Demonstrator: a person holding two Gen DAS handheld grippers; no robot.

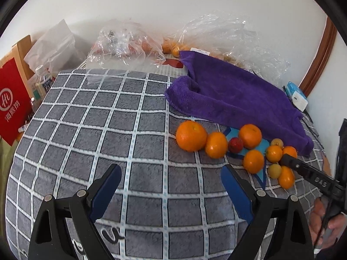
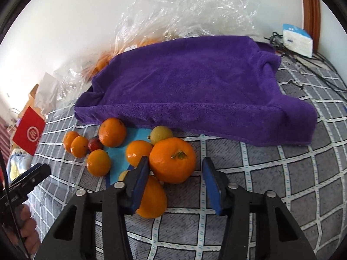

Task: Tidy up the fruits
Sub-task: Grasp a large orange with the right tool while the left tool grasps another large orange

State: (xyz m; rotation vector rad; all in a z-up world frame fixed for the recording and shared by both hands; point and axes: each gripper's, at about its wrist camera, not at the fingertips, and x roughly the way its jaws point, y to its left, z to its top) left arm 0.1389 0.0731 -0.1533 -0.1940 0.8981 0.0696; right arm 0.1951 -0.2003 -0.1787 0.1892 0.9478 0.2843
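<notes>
Right wrist view: a stemmed orange [image 2: 172, 160] lies on the grey checked blanket [image 2: 282, 173] between the two blue pads of the right gripper [image 2: 175, 179]. The jaws stand spread; the left pad [image 2: 141, 186] is close to the fruit's side, the right pad [image 2: 211, 186] is apart from it, and nothing is grasped. A second orange [image 2: 151, 199] lies just below and partly behind the left pad. A third orange [image 2: 137, 152] touches the stemmed one on its left, and a small yellow fruit [image 2: 161, 134] sits just behind them. Farther left lie more oranges, among them a large one [image 2: 112, 132] at the towel's edge, and a small red fruit [image 2: 94, 144], some resting on a blue sheet [image 2: 118, 153]. A purple towel [image 2: 190, 86] is draped over a raised shape behind the fruit. Clear plastic bags [image 2: 173, 10] stand against the white wall, and a white and blue box [image 2: 298, 41] sits at the far right.

Left wrist view: the left gripper [image 1: 171, 179] hovers over bare blanket [image 1: 86, 130], jaws wide apart and empty, with the fruit cluster near its right side. The largest orange [image 1: 191, 135] is the nearest of the group. The right gripper's black finger [image 1: 303, 169] reaches into the cluster's right end. A red bag [image 1: 13, 101] stands at the left edge.
</notes>
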